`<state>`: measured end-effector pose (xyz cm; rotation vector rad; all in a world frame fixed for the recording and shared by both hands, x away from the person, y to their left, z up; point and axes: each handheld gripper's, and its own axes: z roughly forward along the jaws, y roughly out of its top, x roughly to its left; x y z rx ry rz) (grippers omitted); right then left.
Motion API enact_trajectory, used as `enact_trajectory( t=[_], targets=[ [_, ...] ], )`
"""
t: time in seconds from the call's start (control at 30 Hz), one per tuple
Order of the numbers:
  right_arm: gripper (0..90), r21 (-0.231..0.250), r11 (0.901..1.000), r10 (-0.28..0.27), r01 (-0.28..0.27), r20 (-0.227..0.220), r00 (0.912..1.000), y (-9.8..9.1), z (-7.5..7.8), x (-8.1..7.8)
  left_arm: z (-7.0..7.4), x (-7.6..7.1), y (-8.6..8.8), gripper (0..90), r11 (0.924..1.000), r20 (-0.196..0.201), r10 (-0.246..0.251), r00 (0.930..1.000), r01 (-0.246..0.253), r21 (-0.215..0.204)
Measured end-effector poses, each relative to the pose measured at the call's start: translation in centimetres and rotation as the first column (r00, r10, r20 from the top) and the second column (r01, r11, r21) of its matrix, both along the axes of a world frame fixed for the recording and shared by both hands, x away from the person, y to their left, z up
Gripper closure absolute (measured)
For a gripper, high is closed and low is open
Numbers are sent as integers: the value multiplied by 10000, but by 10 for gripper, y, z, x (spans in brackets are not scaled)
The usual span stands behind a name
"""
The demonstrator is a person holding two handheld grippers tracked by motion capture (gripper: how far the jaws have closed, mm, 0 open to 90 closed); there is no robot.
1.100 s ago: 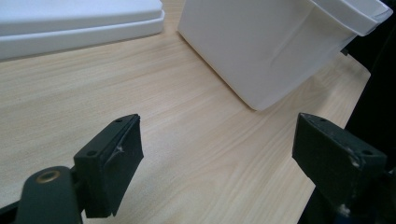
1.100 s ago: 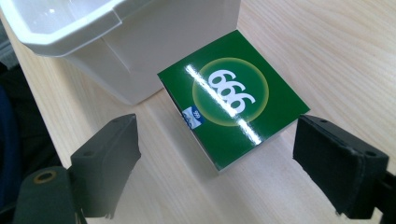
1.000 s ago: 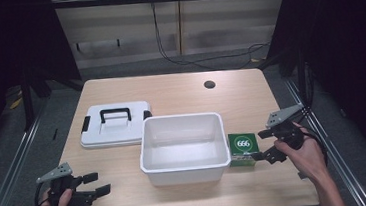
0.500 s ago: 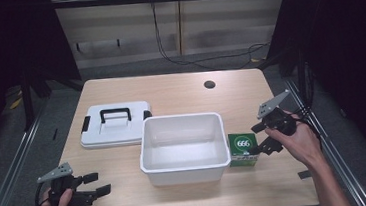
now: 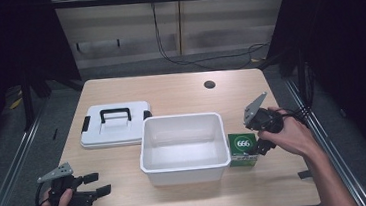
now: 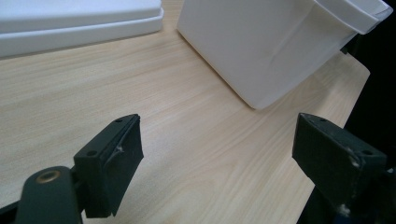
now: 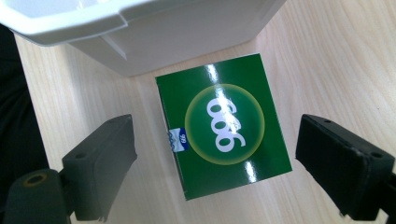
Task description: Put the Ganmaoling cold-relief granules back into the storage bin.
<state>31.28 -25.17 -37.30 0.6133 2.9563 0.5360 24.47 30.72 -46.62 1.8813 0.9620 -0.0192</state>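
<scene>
Right claw (image 7: 212, 154) gapes wide over the green box (image 7: 224, 123), touching nothing; left claw (image 6: 217, 163) hangs open above the worktop (image 6: 187, 140).

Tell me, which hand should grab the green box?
The right one. Its tool hangs open right over the green box, while the left tool sits far off across the tub.

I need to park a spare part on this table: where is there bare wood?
Free: the far strip of the wooden table beyond the white lid with black handle and the white plastic bin; also the near-left wood beside the left gripper. Crowded: around the green 666 box, under the right gripper.
</scene>
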Motion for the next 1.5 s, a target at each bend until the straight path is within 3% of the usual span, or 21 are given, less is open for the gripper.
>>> enact_trajectory(
  t=[0.17,0.37,0.47,0.53,0.63,0.77,0.83,1.03,1.5],
  targets=[
    [104,-219,9994,258,-260,-61,9996,2,-4,7,0,0,0,161,10000,-7,1,10000,-1,-6],
    [96,-677,9918,1061,-1079,-300,9939,8,-14,11,0,0,-1,161,10000,-38,-23,10000,23,17],
    [95,-904,9901,1058,-1069,-173,9942,8,-15,14,0,0,0,161,10000,7,-56,10000,56,1],
    [95,-796,9911,1063,-1067,-94,9943,6,-16,17,0,0,0,161,10000,-7,-42,10000,42,4],
    [95,-747,9907,1121,-1140,-291,9933,6,-17,18,0,0,0,161,10000,-24,-57,10000,57,15],
    [96,-855,9828,1581,-1638,-692,9850,10,-22,19,0,0,-1,161,9999,-9,-109,9999,109,-5],
    [96,-1051,9802,1635,-1680,-499,9853,12,-26,21,0,0,-1,161,9999,6,-170,9999,170,30],
    [96,-1289,9691,2009,-2102,-812,9762,17,-35,24,0,0,-1,161,9999,14,-151,9999,151,37],
    [137,-2036,9442,2372,-2587,-1243,9635,31,-47,30,0,0,-1,161,9999,29,-144,9999,144,0]
  ],
)
